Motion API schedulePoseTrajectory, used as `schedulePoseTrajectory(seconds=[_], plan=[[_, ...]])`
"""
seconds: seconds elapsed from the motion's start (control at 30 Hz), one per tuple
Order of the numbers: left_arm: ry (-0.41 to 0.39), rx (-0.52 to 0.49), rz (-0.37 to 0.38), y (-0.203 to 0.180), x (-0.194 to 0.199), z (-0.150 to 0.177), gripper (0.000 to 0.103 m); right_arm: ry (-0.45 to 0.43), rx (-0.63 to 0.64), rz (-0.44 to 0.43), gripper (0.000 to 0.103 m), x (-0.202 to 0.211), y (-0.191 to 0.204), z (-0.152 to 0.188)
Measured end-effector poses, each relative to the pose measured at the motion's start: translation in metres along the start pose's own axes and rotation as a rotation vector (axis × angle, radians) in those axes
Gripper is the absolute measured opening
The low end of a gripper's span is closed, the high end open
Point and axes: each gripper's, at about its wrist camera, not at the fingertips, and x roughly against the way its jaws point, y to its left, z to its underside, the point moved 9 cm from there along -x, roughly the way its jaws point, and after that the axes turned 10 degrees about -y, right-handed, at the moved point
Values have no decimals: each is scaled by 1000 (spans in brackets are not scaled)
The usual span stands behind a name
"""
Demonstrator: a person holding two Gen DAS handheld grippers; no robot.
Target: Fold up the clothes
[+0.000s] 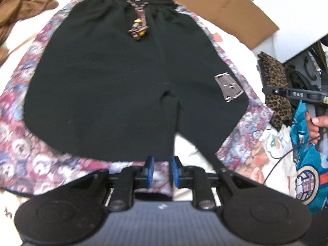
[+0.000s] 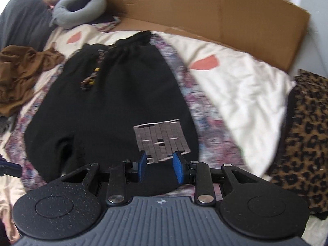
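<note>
A bed [image 2: 235,78] under a cream cover with pink shapes carried everything, with a flattened cardboard box [image 2: 205,8] lying along its far side. Spread flat across the middle of the cover lay the black shorts [image 1: 114,78], waistband at the far end and leg hems nearest the cameras, with patterned floral side panels [image 1: 20,110] running down both outer edges. A crumpled brown garment [image 2: 22,78] sat just beside the shorts on their left, a leopard-print cloth [image 2: 303,135] lay at the right edge of the bed, and a teal jersey [image 1: 311,164] lay near it. A grey ring-shaped pillow [image 2: 78,10] rested at the head of the bed. On one leg of the shorts sat a grey lettered patch [image 2: 162,139], and a beaded drawstring [image 1: 138,26] hung down from the waistband. The left claw [image 1: 162,171] hung above the hem between the two legs, its blue pads a little apart with nothing between them. The right claw [image 2: 160,167] hung above the patch, its pads apart and empty
</note>
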Motion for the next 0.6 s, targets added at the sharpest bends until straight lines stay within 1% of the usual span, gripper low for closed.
schedulePoseTrajectory(seconds=[0.03,0.1,0.17,0.2,0.23,0.27,0.33,0.43,0.5,0.6], plan=[[2,14,-1,3,2,3,21,5,-4,-17,35,-2,8,2],[3,49,-4,8,4,10,28,18,-4,-47,35,-8,22,7],[7,77,-9,12,6,18,37,32,-5,-71,35,-13,35,11],[6,87,-9,13,7,22,40,39,-7,-83,35,-15,41,14],[5,96,-10,14,8,25,45,44,-10,-94,35,-17,47,15],[-4,107,-25,19,10,27,49,47,-16,-103,35,-18,54,16],[-22,127,-56,29,15,30,50,50,-18,-129,35,-21,67,18],[-71,174,-131,56,28,30,49,60,-3,-166,35,-24,85,20],[-109,186,-189,75,40,28,49,76,15,-176,35,-26,94,23],[-139,177,-279,107,60,25,49,113,62,-180,35,-31,107,28]])
